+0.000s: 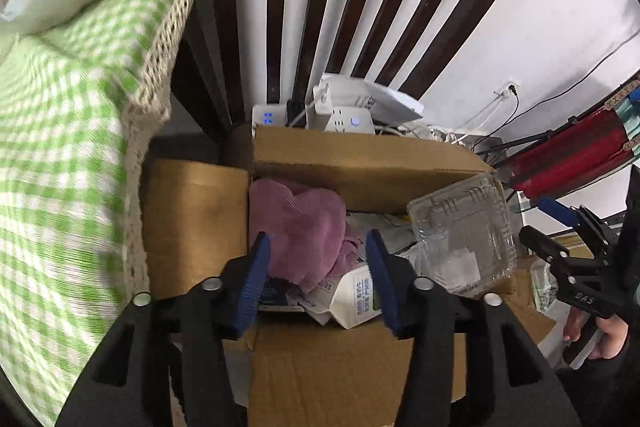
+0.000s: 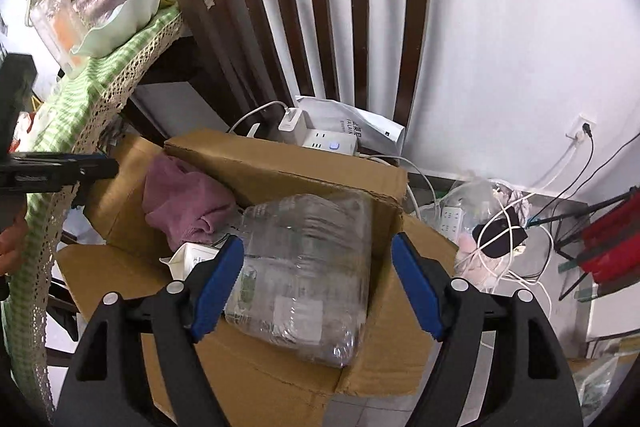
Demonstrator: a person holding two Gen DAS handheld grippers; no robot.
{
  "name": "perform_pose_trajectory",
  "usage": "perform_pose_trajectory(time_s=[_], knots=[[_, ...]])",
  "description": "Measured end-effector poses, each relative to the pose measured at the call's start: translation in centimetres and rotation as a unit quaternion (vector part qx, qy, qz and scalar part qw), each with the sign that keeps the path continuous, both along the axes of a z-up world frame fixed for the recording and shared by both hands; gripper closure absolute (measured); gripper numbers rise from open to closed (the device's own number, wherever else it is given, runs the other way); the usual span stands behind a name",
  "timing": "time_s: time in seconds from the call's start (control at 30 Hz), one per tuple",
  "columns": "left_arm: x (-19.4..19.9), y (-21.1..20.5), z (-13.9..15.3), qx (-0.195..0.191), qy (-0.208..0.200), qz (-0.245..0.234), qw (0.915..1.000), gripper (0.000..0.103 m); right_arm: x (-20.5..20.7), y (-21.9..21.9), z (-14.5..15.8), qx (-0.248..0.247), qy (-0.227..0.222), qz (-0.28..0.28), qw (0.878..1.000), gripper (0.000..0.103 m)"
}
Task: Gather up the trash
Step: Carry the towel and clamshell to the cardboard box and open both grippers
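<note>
An open cardboard box (image 1: 360, 163) stands on the floor in front of a dark wooden chair (image 1: 320, 7), its flaps folded outward; it serves as the trash receptacle. Inside lie a crumpled pink cloth (image 1: 308, 227) toward the table side, a white carton (image 1: 352, 301) with printed text just beside and partly under the cloth, and a clear plastic clamshell container (image 1: 464, 235) leaning against the box's opposite corner. The left gripper (image 1: 320, 279) hangs over the box, pointing steeply down, its blue pads parted with nothing pressed between them; the cloth and carton show in the gap below. The right gripper (image 2: 318, 287) stands wide over the same box, its pads on either side of the clear container (image 2: 304, 275) but apart from it, so the container rests in the box on its own. A hand (image 1: 600, 335) grips the right tool's handle at the edge of the left view. Behind the box, on the chair seat, sit white power strips (image 2: 330, 143) with lit indicators and a white bag (image 2: 360, 131). A table under a green checked cloth (image 1: 60, 147) with lace trim stands next to the box; cables (image 2: 516, 255) lie tangled on the floor on the other side.
</note>
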State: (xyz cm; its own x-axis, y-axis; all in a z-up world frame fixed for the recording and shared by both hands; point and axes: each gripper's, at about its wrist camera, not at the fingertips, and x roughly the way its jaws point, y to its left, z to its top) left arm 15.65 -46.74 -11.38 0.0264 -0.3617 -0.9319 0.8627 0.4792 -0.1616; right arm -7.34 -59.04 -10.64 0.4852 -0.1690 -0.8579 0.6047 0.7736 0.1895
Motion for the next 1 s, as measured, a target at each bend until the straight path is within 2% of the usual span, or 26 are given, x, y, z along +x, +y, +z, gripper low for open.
perform_pose_trajectory(time_s=[0.17,0.2,0.23,0.3,0.33,0.47,0.73,0.9,0.97,1.0], knots=[[-0.2,0.6,1.3,-0.011,-0.005,-0.003,0.9999,0.050,0.9,0.6,-0.2,-0.002,0.001,0.013,1.000,0.030],[-0.3,0.7,1.5,-0.013,-0.005,-0.003,0.9999,0.050,1.2,0.8,-0.5,-0.001,0.007,0.023,1.000,0.036],[-0.3,0.9,1.6,-0.016,-0.006,-0.003,0.9998,0.050,1.3,0.9,-0.8,0.002,0.010,0.027,1.000,0.051],[-0.4,1.3,2.1,-0.021,-0.010,-0.003,0.9997,0.050,1.6,0.7,-2.4,0.027,0.029,0.024,0.999,0.068],[-0.4,1.7,2.5,-0.025,-0.013,-0.001,0.9996,0.050,1.6,0.7,-2.8,0.031,0.033,0.021,0.999,0.070],[-0.5,2.8,3.8,-0.036,-0.020,-0.003,0.9991,0.050,1.4,1.3,-3.1,0.032,0.039,0.015,0.999,0.070],[-0.7,5.6,6.7,-0.075,-0.037,0.008,0.9965,0.050,1.6,2.2,-0.4,0.002,0.021,0.013,1.000,0.069],[-0.7,8.6,8.8,-0.103,-0.060,0.023,0.9926,0.041,2.1,3.2,1.0,-0.014,0.011,0.016,1.000,0.068],[-0.6,9.5,9.5,-0.113,-0.076,0.033,0.9901,0.032,2.3,3.8,1.8,-0.023,0.008,0.020,0.999,0.061],[-0.5,10.3,10.1,-0.122,-0.086,0.039,0.9880,0.031,2.4,4.1,2.1,-0.029,0.006,0.022,0.999,0.058]])
